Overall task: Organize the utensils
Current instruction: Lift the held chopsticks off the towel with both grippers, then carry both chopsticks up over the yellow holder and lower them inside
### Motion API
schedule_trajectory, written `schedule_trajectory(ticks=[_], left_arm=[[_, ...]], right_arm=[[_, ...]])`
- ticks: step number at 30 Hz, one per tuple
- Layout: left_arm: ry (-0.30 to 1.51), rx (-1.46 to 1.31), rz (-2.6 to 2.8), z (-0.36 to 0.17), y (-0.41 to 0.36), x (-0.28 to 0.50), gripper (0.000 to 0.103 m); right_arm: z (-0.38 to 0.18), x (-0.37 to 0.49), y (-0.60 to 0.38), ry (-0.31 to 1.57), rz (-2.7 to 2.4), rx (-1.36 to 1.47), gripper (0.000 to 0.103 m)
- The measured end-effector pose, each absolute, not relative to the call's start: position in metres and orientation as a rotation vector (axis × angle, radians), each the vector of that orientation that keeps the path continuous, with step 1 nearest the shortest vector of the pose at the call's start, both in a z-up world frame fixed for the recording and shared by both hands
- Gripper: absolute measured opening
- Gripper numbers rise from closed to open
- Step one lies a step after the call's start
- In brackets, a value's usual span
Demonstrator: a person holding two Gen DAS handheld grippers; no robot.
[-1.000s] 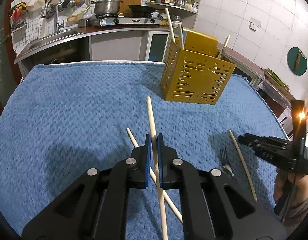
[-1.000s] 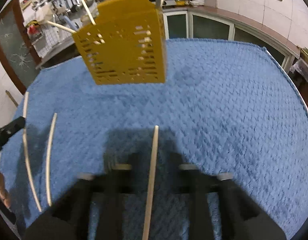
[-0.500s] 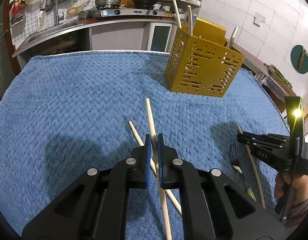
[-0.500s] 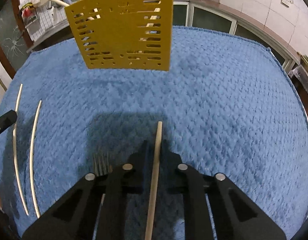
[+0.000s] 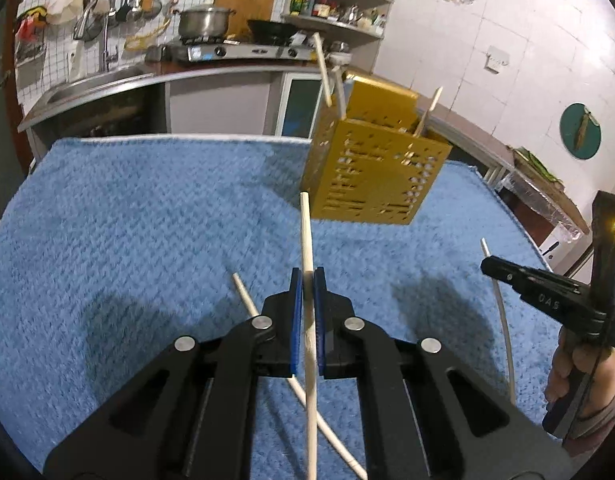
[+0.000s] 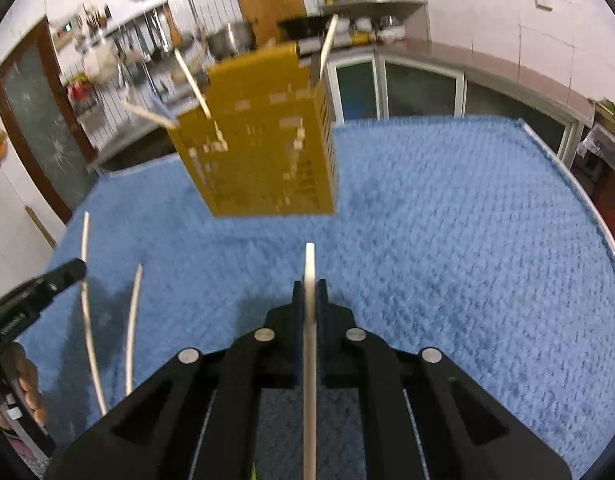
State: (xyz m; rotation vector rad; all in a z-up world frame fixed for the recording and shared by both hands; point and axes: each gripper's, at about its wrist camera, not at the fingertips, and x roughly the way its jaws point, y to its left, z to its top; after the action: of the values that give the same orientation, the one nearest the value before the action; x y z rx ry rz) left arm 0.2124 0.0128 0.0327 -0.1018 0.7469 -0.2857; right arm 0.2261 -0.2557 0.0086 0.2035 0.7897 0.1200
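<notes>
A yellow perforated utensil holder [image 5: 371,172] stands on the blue towel [image 5: 147,216], with a few chopsticks sticking out; it also shows in the right wrist view [image 6: 263,152]. My left gripper [image 5: 306,280] is shut on a pale chopstick [image 5: 307,240], held above the towel and pointing at the holder. A loose chopstick [image 5: 243,296] lies on the towel beneath it. My right gripper [image 6: 310,292] is shut on another chopstick [image 6: 309,272], raised and pointing at the holder. It shows from the side in the left wrist view [image 5: 519,280].
In the right wrist view the towel [image 6: 467,240] holds the loose chopstick [image 6: 134,312] at the left. A kitchen counter with sink [image 5: 99,84] and stove [image 5: 235,52] runs behind the table. A side counter [image 5: 507,164] lies to the right.
Both grippers have lifted with their chopsticks and moved nearer the holder. The fork beside the right gripper has dropped out of view.
</notes>
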Motion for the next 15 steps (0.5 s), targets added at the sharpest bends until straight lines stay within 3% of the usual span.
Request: schedule_trajectory(ticks=[15], left_arm=[[0.617, -0.124, -0.342, 0.063, 0.003, 0.193, 0.004]], right_arm=[[0.050, 0.184, -0.266, 0.488, 0.168, 0.240, 0.006]])
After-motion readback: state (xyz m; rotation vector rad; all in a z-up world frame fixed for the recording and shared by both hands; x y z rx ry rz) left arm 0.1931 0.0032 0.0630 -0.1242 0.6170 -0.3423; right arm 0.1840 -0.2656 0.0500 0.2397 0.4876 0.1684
